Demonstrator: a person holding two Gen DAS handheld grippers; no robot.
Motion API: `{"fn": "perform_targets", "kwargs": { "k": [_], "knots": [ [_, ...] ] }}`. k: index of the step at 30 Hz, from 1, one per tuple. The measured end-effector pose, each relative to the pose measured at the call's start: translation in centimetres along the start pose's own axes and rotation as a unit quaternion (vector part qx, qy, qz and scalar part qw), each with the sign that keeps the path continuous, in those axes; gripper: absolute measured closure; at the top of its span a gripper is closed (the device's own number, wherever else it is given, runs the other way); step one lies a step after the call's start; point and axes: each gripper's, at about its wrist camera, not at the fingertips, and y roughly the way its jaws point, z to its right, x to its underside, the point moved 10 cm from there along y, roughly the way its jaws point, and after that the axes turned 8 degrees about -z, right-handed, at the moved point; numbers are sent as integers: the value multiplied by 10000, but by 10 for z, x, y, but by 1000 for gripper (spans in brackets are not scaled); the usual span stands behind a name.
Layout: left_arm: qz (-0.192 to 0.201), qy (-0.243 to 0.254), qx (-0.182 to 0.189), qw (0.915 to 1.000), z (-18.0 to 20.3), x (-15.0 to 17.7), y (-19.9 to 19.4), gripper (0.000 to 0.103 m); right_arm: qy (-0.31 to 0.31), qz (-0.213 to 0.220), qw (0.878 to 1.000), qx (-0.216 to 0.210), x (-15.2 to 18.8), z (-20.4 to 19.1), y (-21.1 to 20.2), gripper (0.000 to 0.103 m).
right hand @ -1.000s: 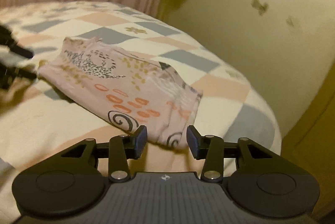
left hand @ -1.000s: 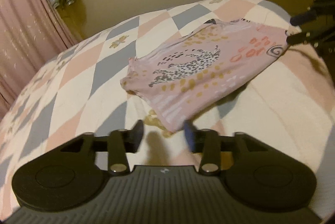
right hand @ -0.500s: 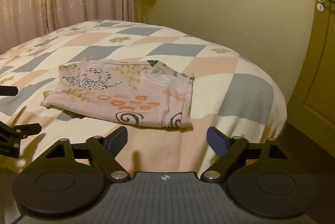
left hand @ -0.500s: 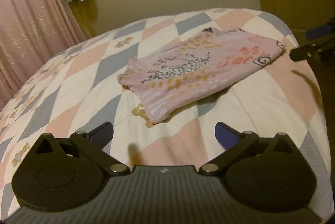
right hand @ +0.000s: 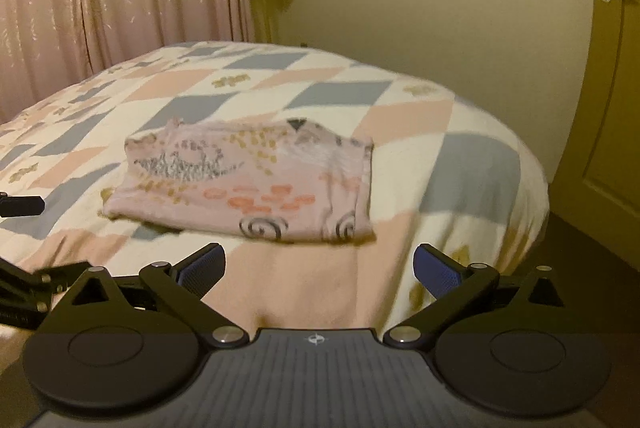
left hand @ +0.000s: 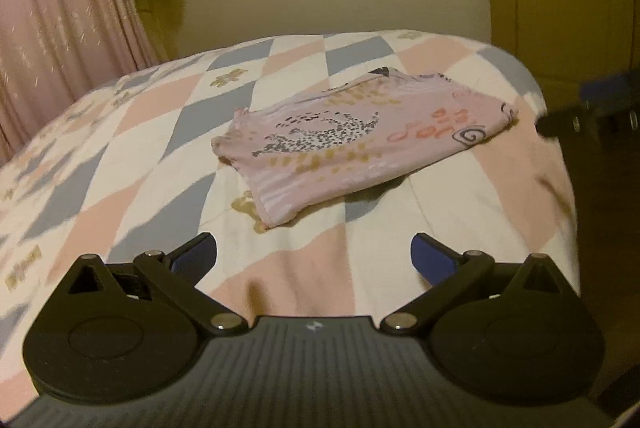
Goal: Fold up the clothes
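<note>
- pink patterned garment (left hand: 360,143) lies as a flat, compact rectangle on the bed (left hand: 152,131), near its foot corner; edges look doubled, so it reads as already folded
- left claw (left hand: 314,252) spread wide, holding nothing; right claw (right hand: 320,264) same, empty
- both claws hover low over the quilt, just short of the garment's near edge, fingers level, aimed at it; apart from the cloth
- judgement: if another fold is wanted, pinch both near corners together, lift evenly, lay flat; otherwise leave it
</note>
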Motion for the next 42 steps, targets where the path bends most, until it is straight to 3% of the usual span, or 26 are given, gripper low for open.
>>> {"fn": "perform_targets", "kwargs": {
  "k": [4,7,10,13,18,20,22,26,28,29,30,34,37,39,42],
  "knots": [
    [-151,-55,57,9999,-4,-7,9,1,-30,9,10000,-51,-9,-5,2,0],
    [-38,-223,29,9997,-9,-15,13,1,-14,-76,9999,-108,-11,-7,11,0],
    [38,-559,-100,9984,-16,-20,19,1,6,-168,9997,-164,-11,-9,21,0],
    [-83,-847,86,9963,-19,-21,29,1,-3,-247,9994,-224,-12,-11,30,0],
    [-172,-921,-19,9956,-23,-20,41,1,-163,-314,9988,-347,-9,-19,42,0],
    [-74,-682,47,9976,-18,-20,41,1,-227,-341,9984,-397,-8,-22,48,2],
    [91,-87,-111,9999,-9,-22,39,1,-814,-251,9963,-112,-5,-25,50,3],
    [188,1246,-317,9915,12,-20,46,3,-2176,-136,9752,384,2,-32,57,17],
    [208,1787,-411,9828,20,-19,53,10,-2553,-75,9662,351,4,-36,59,26],
    [242,1992,-496,9784,23,-19,56,16,-2741,-44,9611,335,4,-39,60,40],
    [280,2189,-582,9736,25,-19,59,21,-2999,0,9530,417,5,-41,62,45],
    [460,2771,-918,9553,28,-24,66,37,-3866,134,9181,866,10,-46,71,47],
    [319,3045,-938,9473,30,-22,79,67,-4315,102,8962,1027,17,-48,80,68],
    [204,3146,-988,9438,30,-18,87,93,-4577,67,8816,1152,20,-49,86,84],
    [197,3056,-948,9472,24,-16,90,95,-4446,70,8870,1247,18,-36,85,89]
  ]
}}
